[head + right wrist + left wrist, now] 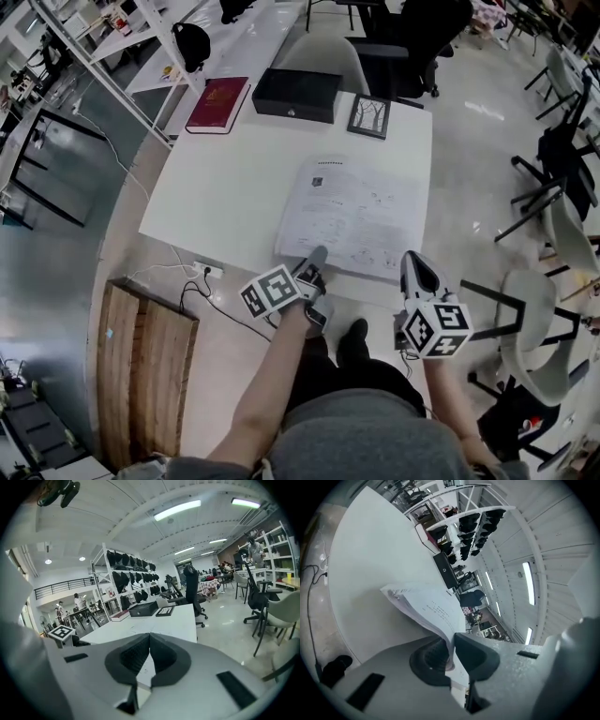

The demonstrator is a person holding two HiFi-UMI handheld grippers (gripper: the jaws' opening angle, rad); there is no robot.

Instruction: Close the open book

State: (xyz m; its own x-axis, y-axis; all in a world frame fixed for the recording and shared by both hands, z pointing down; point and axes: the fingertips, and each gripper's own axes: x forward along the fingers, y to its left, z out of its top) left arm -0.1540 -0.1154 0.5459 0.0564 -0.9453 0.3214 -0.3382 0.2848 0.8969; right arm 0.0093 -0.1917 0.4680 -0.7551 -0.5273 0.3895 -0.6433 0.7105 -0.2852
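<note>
we find the left gripper [314,255] pinching a thin sheaf of pages at the near left corner of the open book [352,216]. we judge the paper could tear or slip free if swung over fast. the book lies on the white table [216,187]. the right gripper [412,262], pressed together and empty, is just beside its near right edge.

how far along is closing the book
Done: the left gripper is clamped on some pages at the near edge of the open book. In hand: those pages curl up off the rest. Left: the book still lies open on the white table; the right gripper, shut and empty, sits by its near right corner.
</note>
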